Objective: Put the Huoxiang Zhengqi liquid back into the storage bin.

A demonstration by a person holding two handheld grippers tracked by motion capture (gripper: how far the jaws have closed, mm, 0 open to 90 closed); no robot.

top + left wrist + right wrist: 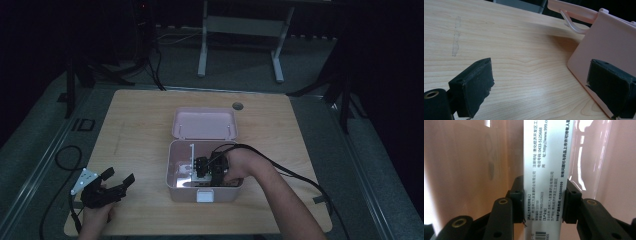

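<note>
A pink plastic box (175, 192) stands open at the table's middle, its lid (204, 123) swung back. My right gripper (209, 167) reaches down inside the box. In the right gripper view its jaws press both sides of a white medicine carton (546, 170) printed with black text, upright against the box's pink inner walls. My left gripper (119, 182) rests open near the table's front left corner, held by a hand. The left gripper view looks between its padded fingers (472, 85) at bare wood, with the pink box's outer wall (604, 42) and handle (574, 23) at the right.
The wooden table (135, 125) has a round cable hole (237, 106) behind the box. Black cables (62, 160) trail off both grippers. A white desk frame (240, 30) and dark stands are on the floor beyond the table.
</note>
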